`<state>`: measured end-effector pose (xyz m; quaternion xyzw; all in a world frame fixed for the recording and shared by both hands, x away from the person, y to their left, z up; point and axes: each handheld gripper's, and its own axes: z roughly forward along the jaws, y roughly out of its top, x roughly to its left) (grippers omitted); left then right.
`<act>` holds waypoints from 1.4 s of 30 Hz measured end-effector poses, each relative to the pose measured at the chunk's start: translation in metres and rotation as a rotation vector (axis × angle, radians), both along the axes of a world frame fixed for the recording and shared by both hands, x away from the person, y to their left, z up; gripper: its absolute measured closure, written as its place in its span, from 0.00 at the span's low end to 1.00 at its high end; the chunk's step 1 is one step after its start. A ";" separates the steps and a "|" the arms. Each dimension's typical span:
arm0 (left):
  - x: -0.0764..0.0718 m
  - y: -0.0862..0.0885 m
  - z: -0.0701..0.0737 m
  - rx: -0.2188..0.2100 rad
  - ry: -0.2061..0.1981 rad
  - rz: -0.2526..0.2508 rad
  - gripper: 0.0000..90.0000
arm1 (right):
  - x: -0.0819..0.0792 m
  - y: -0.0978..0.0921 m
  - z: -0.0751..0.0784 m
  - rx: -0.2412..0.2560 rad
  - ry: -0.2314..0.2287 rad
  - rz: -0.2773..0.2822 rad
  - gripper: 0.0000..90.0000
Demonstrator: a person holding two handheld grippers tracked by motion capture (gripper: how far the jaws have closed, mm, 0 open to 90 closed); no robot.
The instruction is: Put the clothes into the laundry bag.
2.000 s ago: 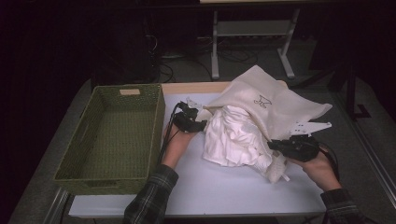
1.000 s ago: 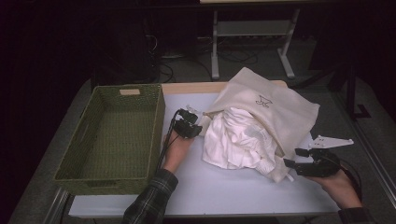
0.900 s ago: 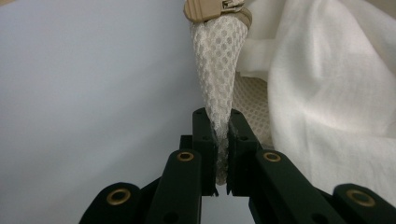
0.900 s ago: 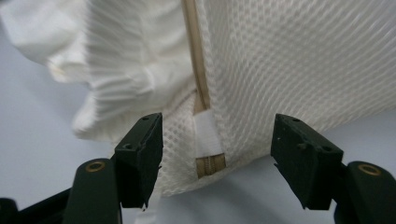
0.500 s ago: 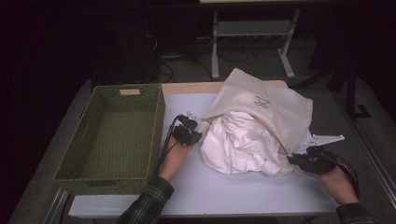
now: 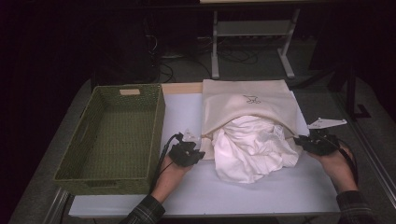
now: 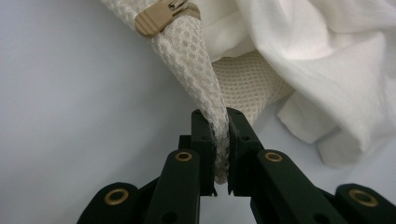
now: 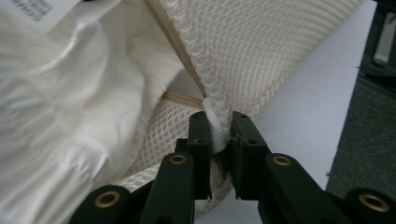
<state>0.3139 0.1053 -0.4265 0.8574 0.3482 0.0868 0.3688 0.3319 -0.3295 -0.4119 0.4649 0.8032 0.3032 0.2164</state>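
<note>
Left tool (image 7: 221, 154) clenched on mesh laundry bag (image 6: 247, 105) corner, right tool (image 8: 219, 154) clenched on opposite corner, white garment (image 6: 252, 149) spilling onto bench (image 6: 261, 191).

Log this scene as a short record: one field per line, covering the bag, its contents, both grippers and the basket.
bag: beige mesh laundry bag, flat on the white table, mouth toward the person
contents: white cloth spilling from the mouth
left gripper: shut on the bag's left corner
right gripper: shut on the bag's right corner
basket: green woven basket, left of bag, empty

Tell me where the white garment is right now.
In the high view, the white garment spills from the mesh bag at table centre, between the left gripper and right gripper.
</note>
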 end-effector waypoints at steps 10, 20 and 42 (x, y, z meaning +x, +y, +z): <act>-0.021 -0.002 -0.010 -0.045 -0.024 -0.046 0.92 | 0.025 0.001 -0.009 -0.041 -0.016 -0.033 0.80; -0.018 0.005 -0.013 -0.094 0.002 -0.049 0.92 | -0.019 -0.004 0.025 0.084 -0.064 0.005 0.59; -0.021 0.005 -0.016 -0.102 -0.002 -0.073 0.91 | -0.010 0.124 0.066 0.181 -0.112 0.244 0.86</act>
